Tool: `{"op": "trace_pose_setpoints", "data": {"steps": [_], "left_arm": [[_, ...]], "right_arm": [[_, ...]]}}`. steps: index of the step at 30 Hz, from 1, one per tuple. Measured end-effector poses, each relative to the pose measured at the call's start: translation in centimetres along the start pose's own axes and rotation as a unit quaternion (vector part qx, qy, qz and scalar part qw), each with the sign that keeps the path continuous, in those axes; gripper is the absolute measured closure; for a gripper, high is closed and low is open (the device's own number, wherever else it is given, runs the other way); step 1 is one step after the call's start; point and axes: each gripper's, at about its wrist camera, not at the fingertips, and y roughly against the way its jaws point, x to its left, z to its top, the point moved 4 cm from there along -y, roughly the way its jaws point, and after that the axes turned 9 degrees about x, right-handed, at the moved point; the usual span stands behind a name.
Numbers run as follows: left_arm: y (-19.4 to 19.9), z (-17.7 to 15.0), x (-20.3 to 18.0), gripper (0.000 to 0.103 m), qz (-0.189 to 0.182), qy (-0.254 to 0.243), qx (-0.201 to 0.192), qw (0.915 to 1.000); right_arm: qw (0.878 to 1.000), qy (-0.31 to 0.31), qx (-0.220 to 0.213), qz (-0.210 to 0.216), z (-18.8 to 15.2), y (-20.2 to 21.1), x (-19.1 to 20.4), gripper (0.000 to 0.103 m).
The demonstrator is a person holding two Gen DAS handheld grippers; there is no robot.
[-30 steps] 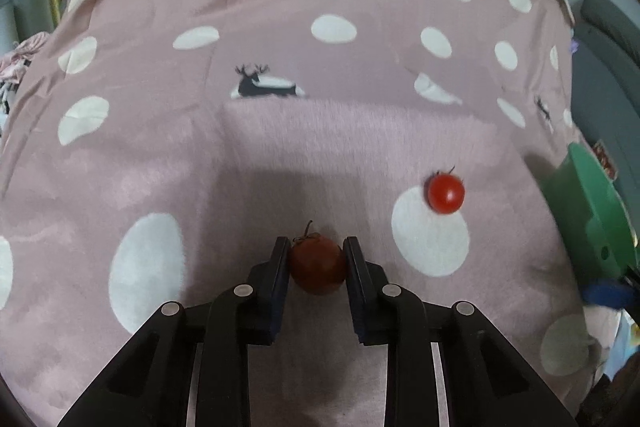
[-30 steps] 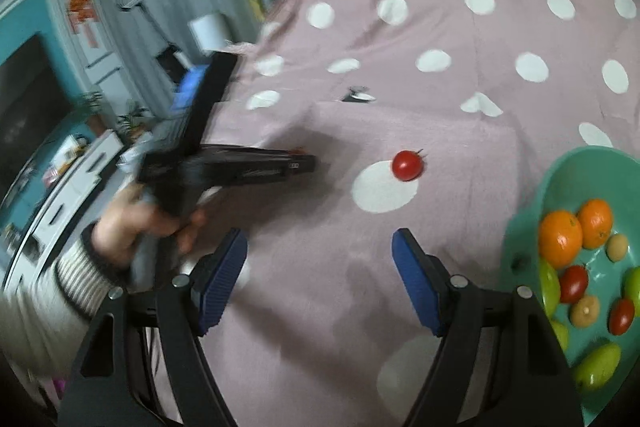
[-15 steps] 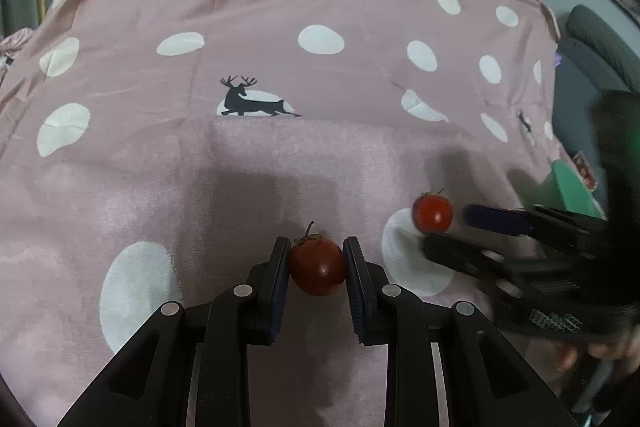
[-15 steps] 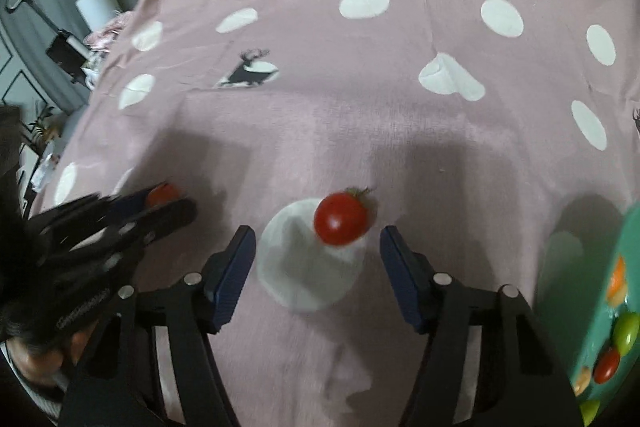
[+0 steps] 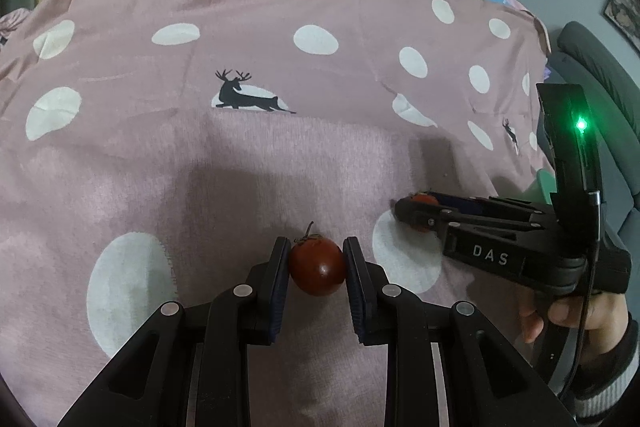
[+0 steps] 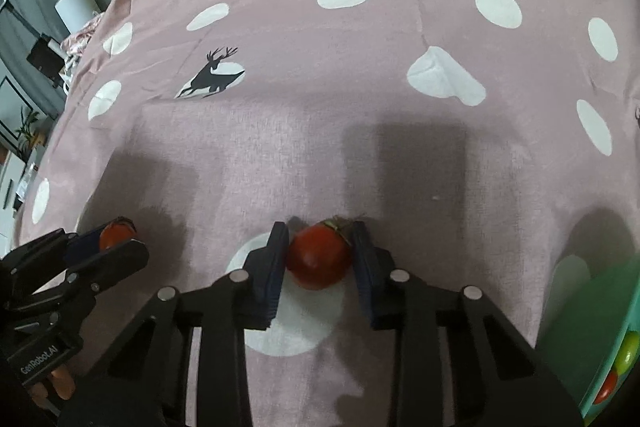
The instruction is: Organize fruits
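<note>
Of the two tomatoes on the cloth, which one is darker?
The tomato in the left gripper is darker, brownish red; the right gripper's tomato is brighter red.

2 small round tomatoes over the pink spotted cloth. Dark red tomato, stem up, sits clamped between blue pads. Brighter red tomato, over a white dot, likewise pinched; green bowl of fruit lies right.
</note>
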Motion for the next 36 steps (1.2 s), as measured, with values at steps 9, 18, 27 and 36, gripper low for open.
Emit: {"op": "trace_pose_setpoints", "data": {"steps": [9,18,27,36], "left_arm": [[0.7,-0.5,0.0,0.076,0.011,0.002,-0.006,0.9999],[2.0,-2.5,-1.8,0.076,0.025,-0.006,-0.002,0.9997],[4.2,-4.8,-4.0,0.076,0.077,-0.028,-0.011,0.9966],[5.9,-5.3,-6.4,0.076,0.112,-0.042,-0.024,0.9926]], "right_arm": [[0.998,0.002,-0.014,0.057,-2.2,2.5,0.8,0.072],[0.992,0.038,-0.036,0.113,-7.3,6.0,2.5,0.071],[0.986,0.077,-0.065,0.13,-11.3,8.3,3.2,0.071],[0.978,0.094,-0.103,0.155,-12.6,10.7,2.1,0.071]]}}
